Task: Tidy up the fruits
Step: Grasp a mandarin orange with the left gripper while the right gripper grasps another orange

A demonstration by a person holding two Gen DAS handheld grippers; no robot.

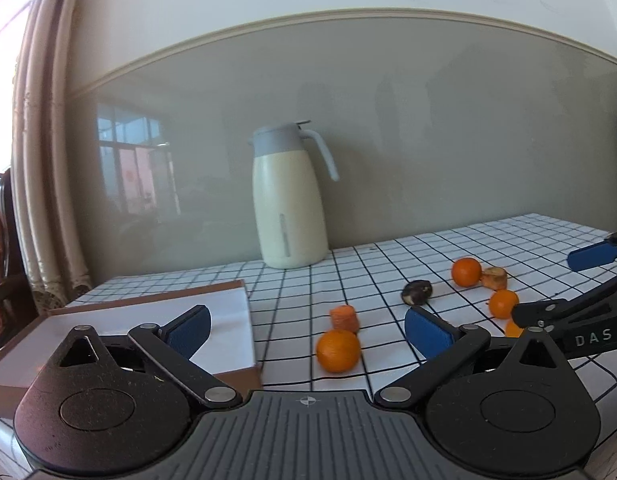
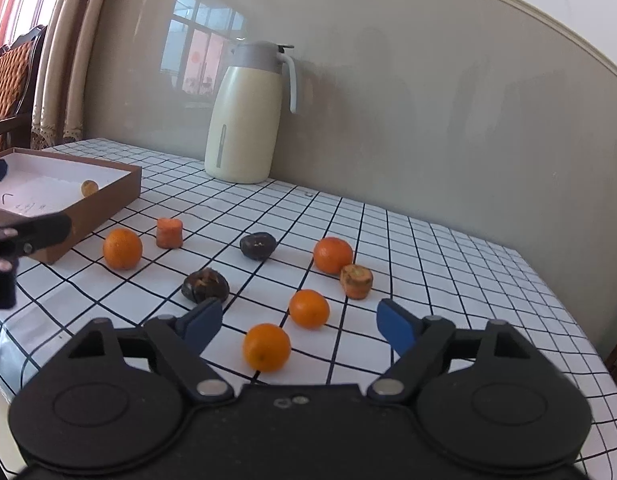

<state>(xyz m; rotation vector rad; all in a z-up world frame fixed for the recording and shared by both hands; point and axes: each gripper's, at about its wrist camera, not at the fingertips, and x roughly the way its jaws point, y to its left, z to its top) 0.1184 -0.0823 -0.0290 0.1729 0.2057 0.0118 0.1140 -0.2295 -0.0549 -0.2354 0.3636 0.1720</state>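
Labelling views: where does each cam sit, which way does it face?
Left wrist: on the left gripper, low over the table, facing the jug, nearest orange; own open fingers show, box at left.
Right wrist: on the right gripper, angled down at the fruit; own open fingers show.
Shared: jug, box, oranges, each other's gripper.

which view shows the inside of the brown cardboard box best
The right wrist view. It looks down into the shallow brown cardboard box, showing its white floor and one small orange fruit inside. In the left wrist view the box is seen edge-on and partly hidden behind the jaws; no contents show.
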